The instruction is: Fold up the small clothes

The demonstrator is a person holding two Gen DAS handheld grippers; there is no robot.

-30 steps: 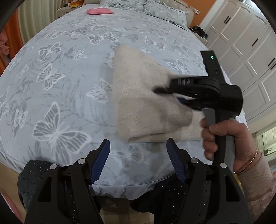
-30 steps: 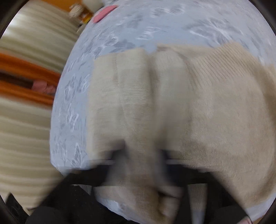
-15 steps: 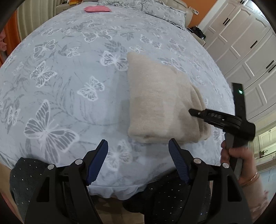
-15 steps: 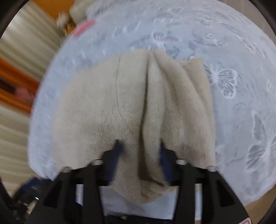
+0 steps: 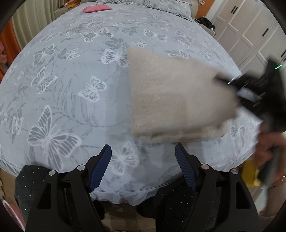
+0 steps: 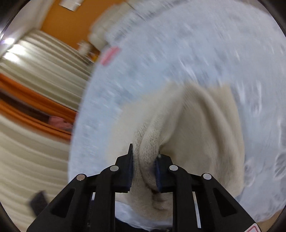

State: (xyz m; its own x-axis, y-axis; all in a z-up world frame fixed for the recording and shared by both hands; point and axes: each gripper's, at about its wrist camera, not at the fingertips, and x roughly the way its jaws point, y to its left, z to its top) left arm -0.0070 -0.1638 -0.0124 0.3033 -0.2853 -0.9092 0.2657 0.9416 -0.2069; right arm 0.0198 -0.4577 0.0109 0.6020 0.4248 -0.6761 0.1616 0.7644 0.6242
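A folded beige knit garment [image 5: 175, 100] lies on the bed [image 5: 75, 85] with the grey butterfly cover, near its front right edge. My left gripper [image 5: 143, 160] is open and empty, a short way in front of the garment's near edge. My right gripper [image 6: 144, 157] is shut on a bunched edge of the beige garment [image 6: 196, 128] and lifts that side. In the left wrist view the right gripper [image 5: 250, 89] is blurred at the garment's right edge.
A pink item [image 5: 96, 8] lies at the far end of the bed, near pillows [image 5: 166, 7]. White cabinet doors [image 5: 250, 30] stand to the right. Cream and orange curtains [image 6: 32, 107] hang beyond the bed's left side. The bed's front edge [image 5: 125, 192] is just under my left gripper.
My right gripper has closed on the garment's right edge and is lifting it, moving fast. The left gripper stays open and has drawn slightly nearer the bed.
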